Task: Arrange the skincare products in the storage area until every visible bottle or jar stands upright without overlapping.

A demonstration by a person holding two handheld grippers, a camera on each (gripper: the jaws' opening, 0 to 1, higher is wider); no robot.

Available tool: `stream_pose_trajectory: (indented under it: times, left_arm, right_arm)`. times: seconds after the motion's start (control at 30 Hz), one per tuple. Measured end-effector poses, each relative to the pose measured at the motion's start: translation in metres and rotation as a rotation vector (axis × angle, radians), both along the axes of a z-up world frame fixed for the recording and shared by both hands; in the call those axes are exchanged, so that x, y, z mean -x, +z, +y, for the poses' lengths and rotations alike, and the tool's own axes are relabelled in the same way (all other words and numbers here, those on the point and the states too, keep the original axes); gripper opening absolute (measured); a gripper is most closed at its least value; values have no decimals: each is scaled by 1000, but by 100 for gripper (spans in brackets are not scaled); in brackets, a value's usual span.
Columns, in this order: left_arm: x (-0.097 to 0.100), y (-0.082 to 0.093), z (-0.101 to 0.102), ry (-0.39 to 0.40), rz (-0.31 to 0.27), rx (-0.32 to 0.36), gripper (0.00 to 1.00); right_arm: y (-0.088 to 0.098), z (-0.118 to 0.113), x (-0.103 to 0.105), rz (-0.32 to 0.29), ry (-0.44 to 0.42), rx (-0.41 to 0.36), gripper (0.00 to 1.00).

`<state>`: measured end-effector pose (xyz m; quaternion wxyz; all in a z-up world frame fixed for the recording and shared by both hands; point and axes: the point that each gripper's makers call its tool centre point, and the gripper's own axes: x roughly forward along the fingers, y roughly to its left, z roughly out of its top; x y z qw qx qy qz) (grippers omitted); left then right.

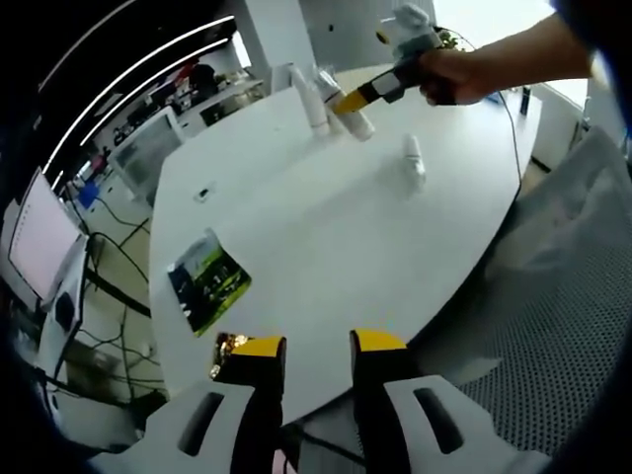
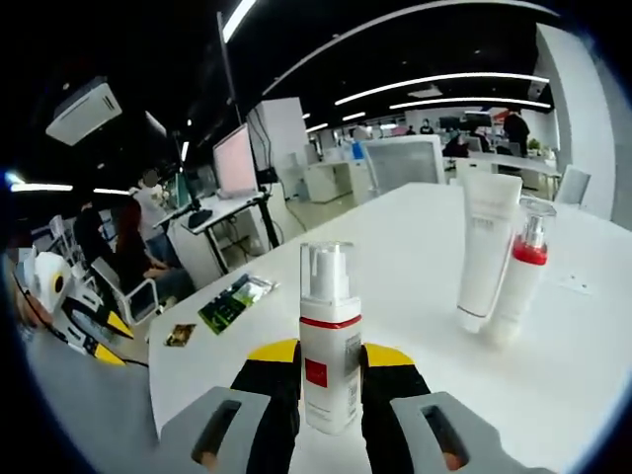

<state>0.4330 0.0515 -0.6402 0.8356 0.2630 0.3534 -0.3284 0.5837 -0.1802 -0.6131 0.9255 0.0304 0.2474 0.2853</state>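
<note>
In the left gripper view, the left tool hung open and empty over the near edge of the white tabletop, beside a green leaflet. Far across, the right tool gripped a bottle among two others, and a small white bottle stood apart.

In the right gripper view, the right tool was clamped on an upright pump bottle (red band). A white tube and a red-collared bottle stood touching, further right
</note>
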Motion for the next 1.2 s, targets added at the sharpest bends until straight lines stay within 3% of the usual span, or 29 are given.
stream_pose_trajectory:
  times: [0.43,0.7,0.9,1.2]
  left_arm:
    - [0,-1,2,10,9,-6,23]
    - [0,-2,2,9,11,-8,22]
    - [1,-3,4,15,15,-10,20]
    - [-1,-3,5,28,15,-7,20]
  right_arm:
    - [-4,-6,-14,-46,-20,20,16]
    - [-19,-9,-17,-41,-24,55,16]
    - [-20,-10,-25,-60,-25,59,16]
    - [-28,-4,-35,-41,-25,58,16]
